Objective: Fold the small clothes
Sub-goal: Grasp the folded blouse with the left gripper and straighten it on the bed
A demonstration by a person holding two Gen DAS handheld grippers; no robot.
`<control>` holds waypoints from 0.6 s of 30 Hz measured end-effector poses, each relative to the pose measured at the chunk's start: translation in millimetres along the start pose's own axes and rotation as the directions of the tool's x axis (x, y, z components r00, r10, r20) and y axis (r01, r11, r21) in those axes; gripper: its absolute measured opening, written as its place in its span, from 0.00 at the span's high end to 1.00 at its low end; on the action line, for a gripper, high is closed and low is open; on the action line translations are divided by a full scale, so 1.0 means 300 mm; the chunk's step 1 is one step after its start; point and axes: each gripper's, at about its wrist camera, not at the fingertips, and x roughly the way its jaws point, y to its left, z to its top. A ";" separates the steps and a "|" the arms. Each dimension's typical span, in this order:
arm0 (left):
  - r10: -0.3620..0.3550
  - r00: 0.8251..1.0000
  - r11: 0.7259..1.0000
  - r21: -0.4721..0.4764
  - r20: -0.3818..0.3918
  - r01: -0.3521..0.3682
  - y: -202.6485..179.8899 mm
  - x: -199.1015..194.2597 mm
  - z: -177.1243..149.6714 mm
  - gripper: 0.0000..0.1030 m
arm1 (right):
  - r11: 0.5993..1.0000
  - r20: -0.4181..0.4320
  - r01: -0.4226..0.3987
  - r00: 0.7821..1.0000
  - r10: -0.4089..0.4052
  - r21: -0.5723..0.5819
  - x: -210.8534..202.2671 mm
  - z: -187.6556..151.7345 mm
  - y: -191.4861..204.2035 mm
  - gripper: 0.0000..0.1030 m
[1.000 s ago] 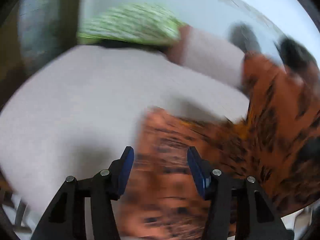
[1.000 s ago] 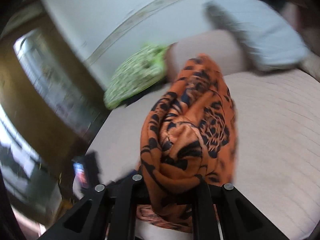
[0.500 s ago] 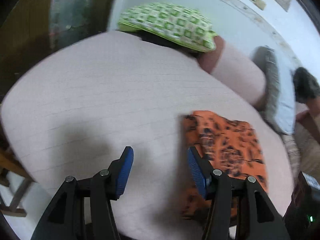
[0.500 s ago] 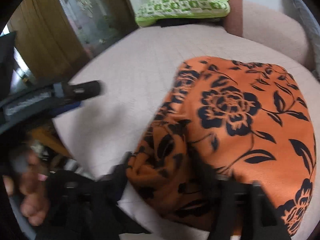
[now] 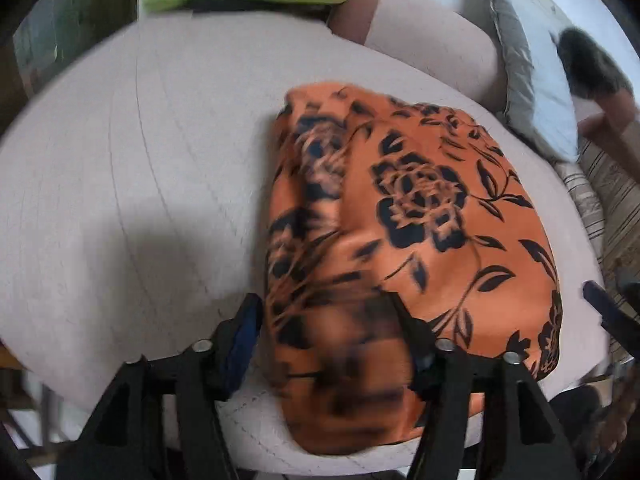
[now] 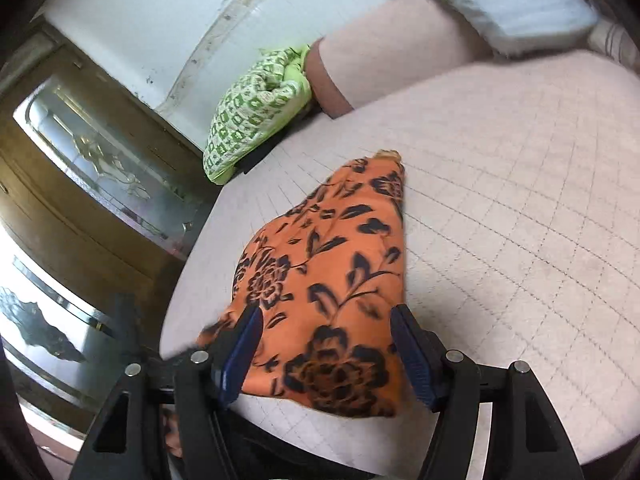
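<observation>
Left wrist view shows the orange cloth with black flower print [image 5: 416, 216] lying folded on the pale quilted bed [image 5: 132, 168], close to its near edge, with one blurred end of the cloth bunched between the blue pads of the left gripper [image 5: 332, 332]; those fingers stand wide, and whether they press the fabric cannot be told. Right wrist view has the same cloth [image 6: 328, 280] reaching the bed's [image 6: 500, 220] near edge, the right gripper [image 6: 326, 350] spread wide above it, pads either side of the fabric. A green-and-white checked pillow [image 6: 256, 108] lies at the far edge, beside a pinkish bolster [image 6: 384, 48].
</observation>
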 end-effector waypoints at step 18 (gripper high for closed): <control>-0.073 0.995 0.992 0.107 0.063 0.066 -0.088 -0.070 0.098 0.33 | 0.991 -0.093 -0.065 0.993 0.076 0.116 0.172 0.184 -0.142 0.21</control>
